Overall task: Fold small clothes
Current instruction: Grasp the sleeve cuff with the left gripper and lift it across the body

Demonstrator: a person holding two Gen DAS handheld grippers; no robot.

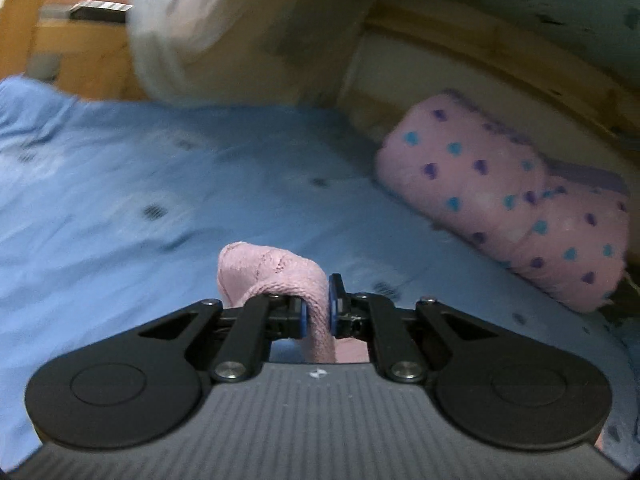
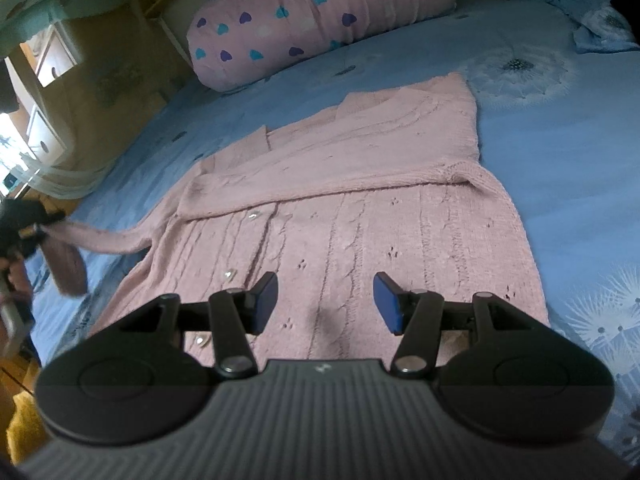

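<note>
In the left wrist view a blue bedsheet (image 1: 160, 184) covers the bed, with a wooden bed frame (image 1: 480, 52) and a pale curtain (image 1: 176, 40) beyond and a pink heart-print pillow (image 1: 500, 196) to the right, and the left gripper (image 1: 318, 312) is clamped on a fold of the pink sleeve (image 1: 276, 276), lifted off the sheet. In the right wrist view the pink knitted cardigan (image 2: 340, 200) lies flat on the dandelion-print sheet with its buttons (image 2: 253, 216) facing up and the pillow behind it; the right gripper (image 2: 326, 300) hovers over its hem, jaws apart and empty, while at the left edge the sleeve stretches out to the blurred left gripper.
</note>
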